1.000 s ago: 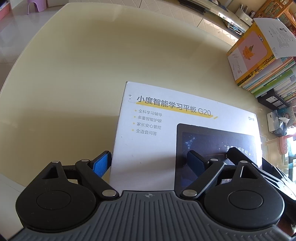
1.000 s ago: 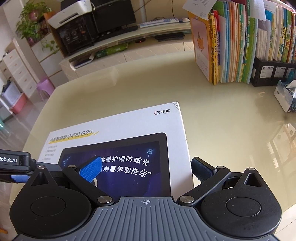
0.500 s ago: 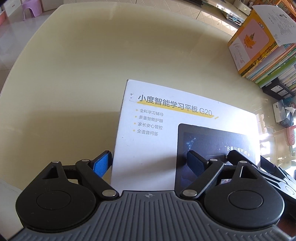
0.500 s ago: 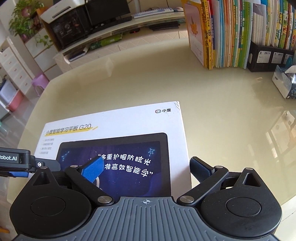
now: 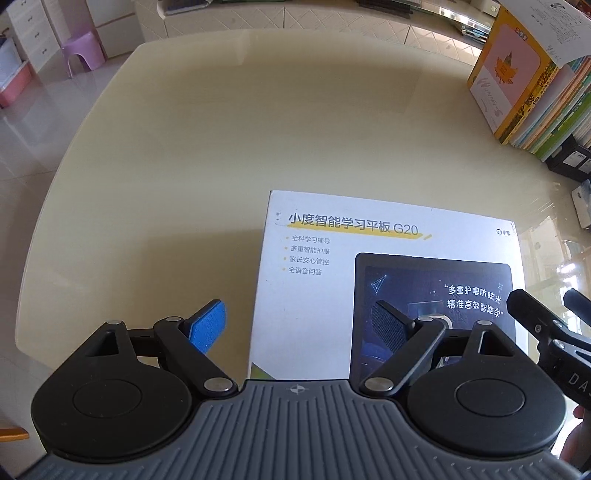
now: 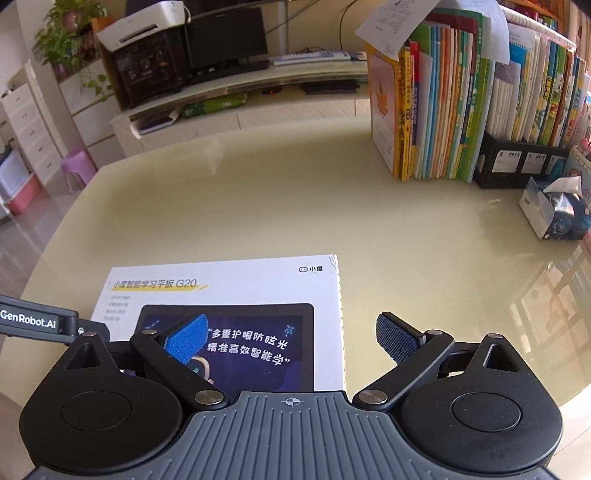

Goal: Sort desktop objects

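Note:
A flat white tablet box (image 5: 332, 288) with Chinese print and a dark screen picture lies on the pale yellow table (image 5: 258, 129) near the front edge. It also shows in the right wrist view (image 6: 229, 291). My left gripper (image 5: 299, 325) is open, its jaws straddling the box's left edge above it. My right gripper (image 6: 291, 339) is open, its jaws straddling the box's right edge. The right gripper's body shows at the right of the left wrist view (image 5: 546, 332).
A row of upright books (image 6: 461, 103) in black holders stands at the table's back right. A tissue pack (image 6: 554, 210) lies at the right. A purple stool (image 5: 81, 51) and a low cabinet with printer (image 6: 147, 22) stand beyond the table.
Both grippers have pulled back and tilted up a little, so more of the table and room shows. The box has not moved and both grippers stay open.

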The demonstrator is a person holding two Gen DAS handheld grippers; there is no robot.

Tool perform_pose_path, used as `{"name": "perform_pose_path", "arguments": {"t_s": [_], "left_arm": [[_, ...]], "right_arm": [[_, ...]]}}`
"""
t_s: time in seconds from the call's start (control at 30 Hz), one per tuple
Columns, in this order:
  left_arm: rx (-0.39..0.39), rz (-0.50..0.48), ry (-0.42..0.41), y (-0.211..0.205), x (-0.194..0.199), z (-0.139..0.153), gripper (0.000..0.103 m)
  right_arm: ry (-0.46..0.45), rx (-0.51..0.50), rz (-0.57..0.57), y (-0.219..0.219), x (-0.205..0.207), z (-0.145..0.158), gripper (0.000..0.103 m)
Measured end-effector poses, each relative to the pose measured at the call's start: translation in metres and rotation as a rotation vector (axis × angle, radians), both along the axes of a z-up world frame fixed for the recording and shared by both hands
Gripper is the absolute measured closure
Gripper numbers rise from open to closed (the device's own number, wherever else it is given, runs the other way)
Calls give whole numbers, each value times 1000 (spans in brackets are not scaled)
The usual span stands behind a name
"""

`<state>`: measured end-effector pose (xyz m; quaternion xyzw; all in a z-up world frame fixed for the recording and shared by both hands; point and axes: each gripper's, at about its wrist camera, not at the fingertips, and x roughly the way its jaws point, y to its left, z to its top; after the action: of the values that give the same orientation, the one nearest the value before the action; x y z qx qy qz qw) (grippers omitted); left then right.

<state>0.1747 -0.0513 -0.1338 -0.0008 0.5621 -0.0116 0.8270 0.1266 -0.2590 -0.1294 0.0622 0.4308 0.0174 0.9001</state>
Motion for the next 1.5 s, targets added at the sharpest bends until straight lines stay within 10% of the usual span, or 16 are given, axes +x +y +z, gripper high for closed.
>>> {"name": "perform_pose_path", "arguments": {"t_s": [0.17, 0.33, 1.17, 1.5], "left_arm": [[4, 10, -25, -6, -11, 17, 0], [-29, 9, -20, -12, -20, 22, 0], [-106, -10, 16, -21, -22, 9, 0], [-196, 12, 104, -27, -11, -25, 29]], "right_arm": [[-37, -21, 20, 14, -15, 11, 9], [12, -34, 62, 24, -21, 7, 54], [63, 37, 29, 19, 9, -18, 61], [99, -11, 101, 20, 19, -38, 70]]}}
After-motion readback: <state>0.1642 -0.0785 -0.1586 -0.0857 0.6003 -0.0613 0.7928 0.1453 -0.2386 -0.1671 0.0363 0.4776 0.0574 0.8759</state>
